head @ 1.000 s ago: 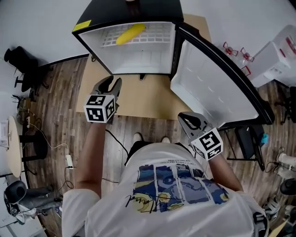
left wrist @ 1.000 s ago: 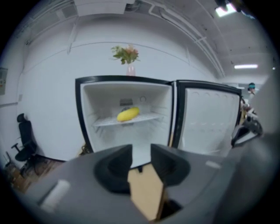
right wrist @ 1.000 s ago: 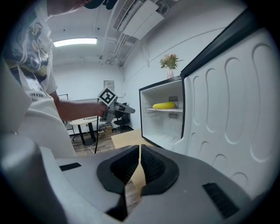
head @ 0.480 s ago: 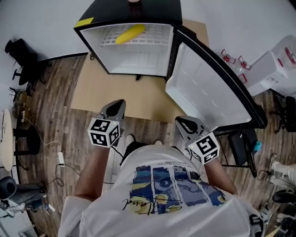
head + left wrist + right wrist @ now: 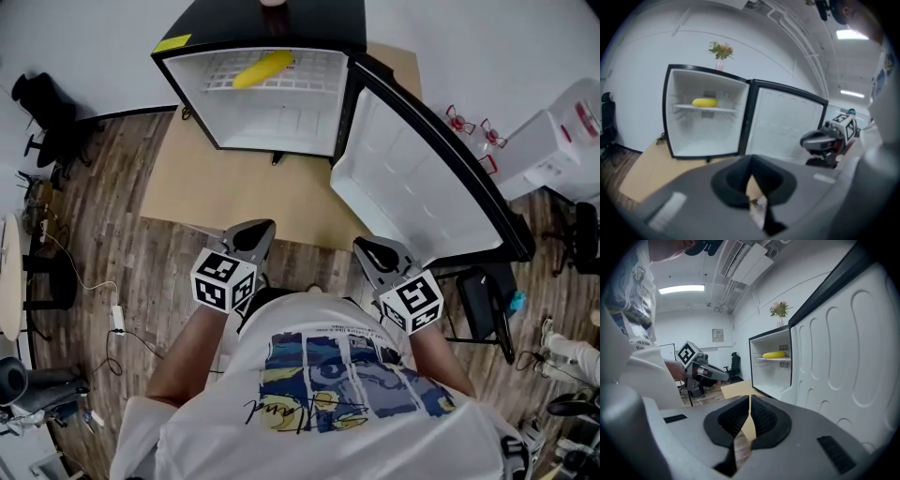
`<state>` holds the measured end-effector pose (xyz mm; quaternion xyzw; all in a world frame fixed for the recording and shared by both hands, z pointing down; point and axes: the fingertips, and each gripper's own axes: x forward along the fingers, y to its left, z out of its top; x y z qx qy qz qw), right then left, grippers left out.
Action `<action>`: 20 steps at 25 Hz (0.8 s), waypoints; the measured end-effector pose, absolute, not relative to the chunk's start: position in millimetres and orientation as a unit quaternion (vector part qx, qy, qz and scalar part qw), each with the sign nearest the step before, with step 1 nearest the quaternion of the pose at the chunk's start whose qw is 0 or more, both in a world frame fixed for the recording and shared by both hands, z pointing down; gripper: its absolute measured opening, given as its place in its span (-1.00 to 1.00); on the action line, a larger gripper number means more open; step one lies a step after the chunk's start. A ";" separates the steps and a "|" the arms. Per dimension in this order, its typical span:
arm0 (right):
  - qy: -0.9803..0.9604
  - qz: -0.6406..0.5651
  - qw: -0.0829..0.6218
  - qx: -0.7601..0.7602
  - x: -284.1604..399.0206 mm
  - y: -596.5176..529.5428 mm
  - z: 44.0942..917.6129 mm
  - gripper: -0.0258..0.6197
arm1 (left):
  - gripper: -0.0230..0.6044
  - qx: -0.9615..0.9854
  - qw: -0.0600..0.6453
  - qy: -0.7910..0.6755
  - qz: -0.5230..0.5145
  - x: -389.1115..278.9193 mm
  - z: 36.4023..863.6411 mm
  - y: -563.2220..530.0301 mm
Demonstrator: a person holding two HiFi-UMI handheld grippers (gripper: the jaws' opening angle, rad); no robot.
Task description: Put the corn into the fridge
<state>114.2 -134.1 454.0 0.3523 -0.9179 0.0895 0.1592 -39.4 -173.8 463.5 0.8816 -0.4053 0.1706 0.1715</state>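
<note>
Corn [image 5: 263,68] lies on the wire shelf at the top of the open fridge [image 5: 281,127] in the head view, with the door [image 5: 422,187] swung wide to the right. A brown mat [image 5: 234,192] covers the floor in front of the fridge. Both grippers are near the person's body, well apart from the fridge: the left gripper [image 5: 259,230] at the mat's near edge, the right gripper [image 5: 367,247] just below the door.

In the left gripper view, its jaws are pressed together with nothing between them. The corn [image 5: 705,102] is far ahead on the shelf, and flowers [image 5: 721,49] stand on the fridge top.

In the right gripper view, its jaws also meet, holding nothing. The corn [image 5: 774,355] shows on the shelf past the door's inner face.
</note>
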 end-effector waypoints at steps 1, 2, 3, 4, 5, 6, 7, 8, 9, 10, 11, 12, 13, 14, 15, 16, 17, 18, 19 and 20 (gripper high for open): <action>-0.918 0.090 0.158 0.352 114.2 -134.1 453.7 -0.86 | -0.90 0.882 0.173 -0.404 0.170 -37.5 463.2 -173.0; -0.918 0.090 0.158 0.352 113.9 -133.9 453.7 -0.86 | -0.90 0.882 0.175 -0.403 0.168 -36.2 462.7 -172.5; -0.919 0.090 0.157 0.351 113.4 -133.8 453.8 -0.86 | -0.90 0.883 0.176 -0.403 0.166 -35.2 462.0 -172.3; -0.919 0.089 0.157 0.350 112.7 -133.8 453.8 -0.86 | -0.90 0.883 0.175 -0.403 0.166 -34.5 461.5 -172.3; -0.920 0.089 0.158 0.349 112.0 -133.6 453.9 -0.86 | -0.90 0.883 0.174 -0.404 0.166 -34.0 461.0 -172.3; -0.920 0.088 0.158 0.348 111.2 -133.5 453.8 -0.86 | -0.90 0.883 0.174 -0.404 0.165 -33.6 460.6 -172.3; -0.920 0.088 0.158 0.347 110.5 -133.2 453.8 -0.86 | -0.90 0.883 0.173 -0.404 0.164 -33.2 460.2 -172.2; -0.921 0.089 0.157 0.346 109.8 -132.9 453.8 -0.86 | -0.90 0.883 0.173 -0.403 0.163 -33.0 460.2 -172.0; -0.921 0.089 0.157 0.345 109.1 -132.5 454.0 -0.86 | -0.90 0.884 0.173 -0.403 0.163 -32.8 460.4 -171.7; -0.921 0.089 0.157 0.345 108.5 -132.1 454.2 -0.86 | -0.90 0.884 0.173 -0.403 0.164 -32.7 461.0 -171.1; -0.921 0.089 0.157 0.344 108.0 -131.6 454.5 -0.86 | -0.90 0.884 0.173 -0.403 0.165 -32.7 462.0 -170.4; -0.921 0.089 0.158 0.344 107.7 -131.1 454.7 -0.86 | -0.90 0.884 0.173 -0.402 0.166 -32.7 463.1 -169.6; -0.921 0.090 0.158 0.343 107.4 -130.7 454.8 -0.86 | -0.90 0.883 0.173 -0.402 0.167 -32.7 464.2 -168.9; -0.921 0.090 0.158 0.343 107.3 -130.4 454.9 -0.86 | -0.90 0.883 0.174 -0.402 0.168 -32.8 465.2 -168.4; -0.921 0.090 0.159 0.343 107.1 -130.0 454.9 -0.86 | -0.90 0.883 0.174 -0.401 0.169 -32.8 466.0 -167.9; -0.921 0.090 0.159 0.343 107.0 -129.7 454.9 -0.86 | -0.90 0.883 0.175 -0.401 0.170 -32.8 466.6 -167.5; -0.921 0.090 0.160 0.343 106.8 -129.3 454.9 -0.86 | -0.90 0.883 0.176 -0.400 0.170 -32.8 467.0 -167.4; -0.921 0.090 0.160 0.343 106.5 -128.9 454.9 -0.86 | -0.90 0.883 0.176 -0.400 0.170 -32.8 467.0 -167.4; -0.921 0.090 0.160 0.343 106.2 -128.4 454.9 -0.86 | -0.90 0.883 0.176 -0.400 0.170 -32.7 466.7 -167.4; -0.921 0.090 0.160 0.343 106.1 -127.9 454.9 -0.86 | -0.90 0.884 0.176 -0.399 0.169 -32.5 466.3 -167.6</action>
